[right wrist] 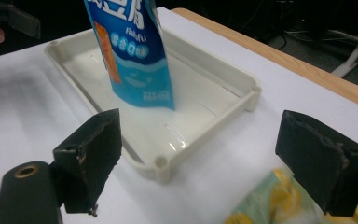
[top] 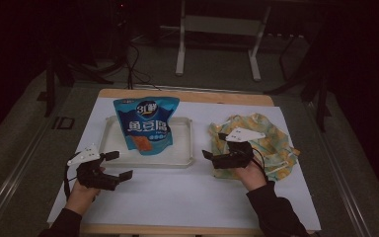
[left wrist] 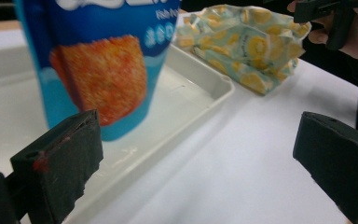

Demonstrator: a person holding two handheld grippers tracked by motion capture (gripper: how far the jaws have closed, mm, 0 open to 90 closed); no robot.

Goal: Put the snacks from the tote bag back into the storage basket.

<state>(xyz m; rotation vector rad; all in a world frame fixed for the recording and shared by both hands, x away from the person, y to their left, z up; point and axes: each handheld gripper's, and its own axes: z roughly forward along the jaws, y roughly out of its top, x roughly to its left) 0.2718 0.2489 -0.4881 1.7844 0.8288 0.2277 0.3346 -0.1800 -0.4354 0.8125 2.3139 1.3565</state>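
A blue snack pouch (top: pixel 146 123) (left wrist: pixel 102 70) (right wrist: pixel 130 56) stands upright in a shallow white tray (top: pixel 190 148) (left wrist: pixel 205 88) (right wrist: pixel 214 116). To its right lies a crumpled yellow-and-green patterned bag (top: pixel 274 140) (left wrist: pixel 242 42) (right wrist: pixel 265 205). My left gripper (top: pixel 122 164) (left wrist: pixel 196 154) hovers open in front of the tray's near left corner, holding nothing. Over the patterned bag's left edge my right gripper (top: pixel 213 145) (right wrist: pixel 200 154) is open too, jaws wide and pointing toward the tray, with the bag just below its right jaw.
A white mat (top: pixel 187 197) covers most of the wooden table (top: pixel 187 95). Beyond the table stand a white frame's legs (top: pixel 180 54) and dark cables on the floor (top: pixel 135 69). Bare mat lies between the two grippers.
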